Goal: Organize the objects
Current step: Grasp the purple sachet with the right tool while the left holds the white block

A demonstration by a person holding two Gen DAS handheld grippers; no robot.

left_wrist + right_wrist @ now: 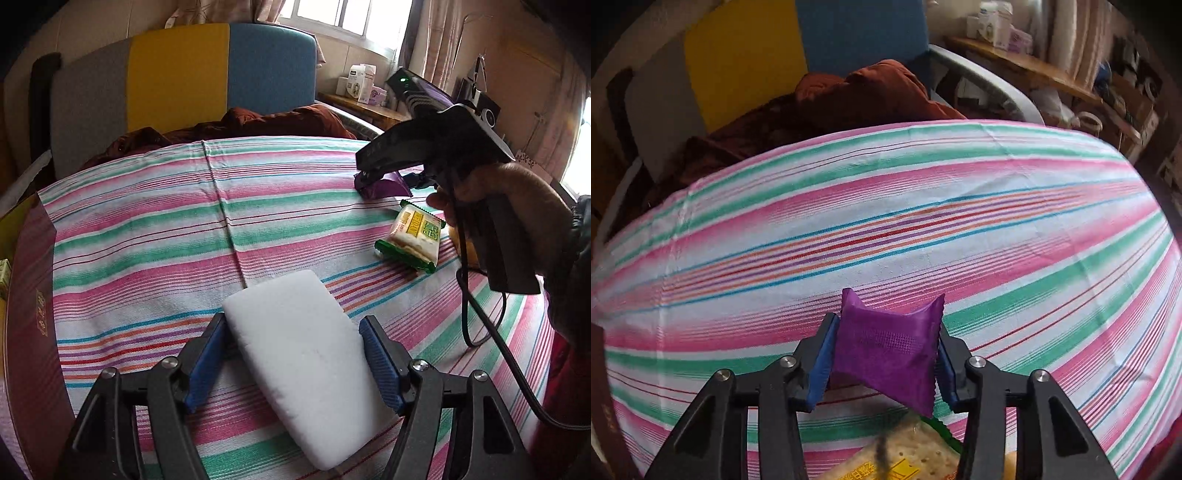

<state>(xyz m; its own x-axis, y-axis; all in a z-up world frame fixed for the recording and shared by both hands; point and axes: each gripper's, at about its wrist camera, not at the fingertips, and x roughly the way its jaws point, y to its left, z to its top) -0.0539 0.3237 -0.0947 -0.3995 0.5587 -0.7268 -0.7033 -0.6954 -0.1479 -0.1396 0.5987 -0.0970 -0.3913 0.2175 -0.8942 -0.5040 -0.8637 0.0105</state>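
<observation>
Gripping white sponge [303, 365], left gripper [295, 363] clamped above striped cloth [147, 236]; right gripper [884, 363] clenched on purple packet [886, 350]; cracker pack [412, 236] beneath.

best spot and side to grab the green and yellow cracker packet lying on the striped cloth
Grip the green-and-yellow plastic cracker packet across its two long sides near the middle, coming down from above. It lies flat on the striped tablecloth, so only the top and edges are exposed, and the crimped ends look too thin to hold well. Both hand-held grippers are full: left holds a white foam block, right a purple sachet.
</observation>
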